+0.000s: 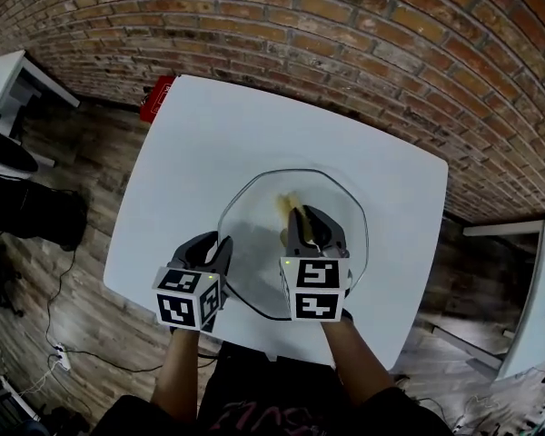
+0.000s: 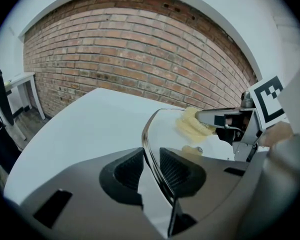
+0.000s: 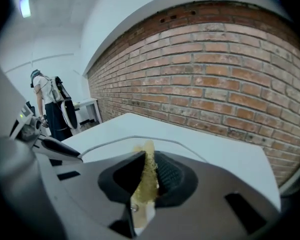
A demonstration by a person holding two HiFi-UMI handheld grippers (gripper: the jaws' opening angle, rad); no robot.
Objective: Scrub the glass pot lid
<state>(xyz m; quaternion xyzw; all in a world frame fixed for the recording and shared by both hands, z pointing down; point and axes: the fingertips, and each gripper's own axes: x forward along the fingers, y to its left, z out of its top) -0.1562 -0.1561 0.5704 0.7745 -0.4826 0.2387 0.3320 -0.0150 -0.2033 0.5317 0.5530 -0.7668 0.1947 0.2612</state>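
table (image 1: 191, 134): glass pot lid (image 1: 254, 212) clamped at 9 o'clock by left tongs (image 2: 150, 165); sponge (image 2: 192, 125) clamped in right tongs (image 3: 149, 176), best pressed flat.

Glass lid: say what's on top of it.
A yellow sponge, pinched in the right tongs, rests on the lid. White table shows through the glass; the spot under the sponge is hidden.

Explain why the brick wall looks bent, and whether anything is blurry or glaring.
Head view: the wide lens bows the brick wall into an arc, and the glass pot lid nearly vanishes against the white table. Left gripper view: dark corners, a sheen on the lid's rim. Right gripper view: the sponge up close is soft, and a light glares top left.
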